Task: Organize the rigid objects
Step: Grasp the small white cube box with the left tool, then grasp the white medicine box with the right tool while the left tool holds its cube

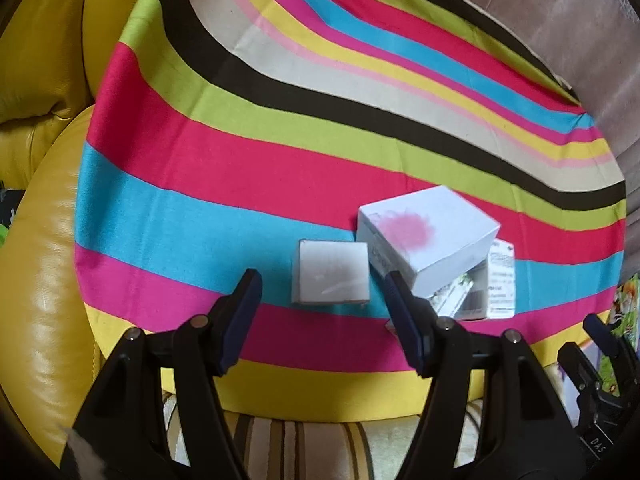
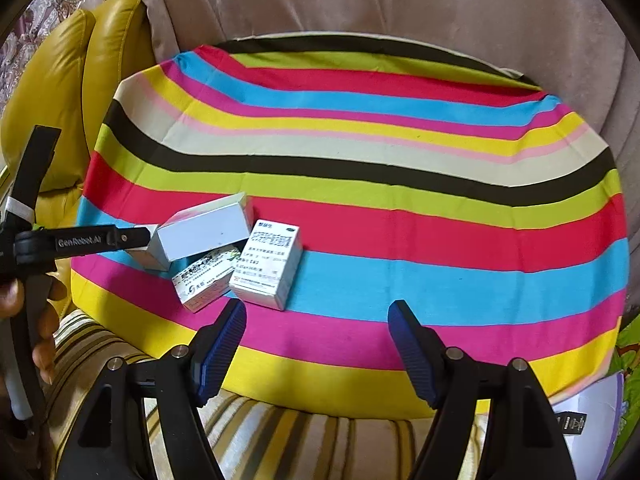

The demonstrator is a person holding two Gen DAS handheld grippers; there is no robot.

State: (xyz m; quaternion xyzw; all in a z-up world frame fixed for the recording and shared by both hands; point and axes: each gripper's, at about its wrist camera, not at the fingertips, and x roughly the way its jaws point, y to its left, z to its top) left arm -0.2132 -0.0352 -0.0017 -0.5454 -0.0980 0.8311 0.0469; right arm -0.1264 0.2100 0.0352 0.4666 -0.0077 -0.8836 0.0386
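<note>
Several small cardboard boxes lie on a striped cloth point(image 1: 280, 152). In the left wrist view a small grey box point(image 1: 330, 272) sits just ahead of my open, empty left gripper point(image 1: 322, 288). Right of it a white box with a pink mark point(image 1: 428, 232) leans on a printed box point(image 1: 460, 300) and a white printed box point(image 1: 500, 280). In the right wrist view my open, empty right gripper point(image 2: 318, 318) hovers over the cloth's point(image 2: 400, 216) front edge, right of the white printed box point(image 2: 268, 264), the leaning box point(image 2: 204, 236) and the printed box point(image 2: 204, 280).
A yellow leather cushion point(image 1: 44, 240) borders the cloth on the left, and a beige plush backrest point(image 2: 400, 0) stands behind it. A striped seat cover point(image 2: 280, 440) lies below the front edge. The left gripper's arm point(image 2: 80, 242) reaches in from the left of the right wrist view.
</note>
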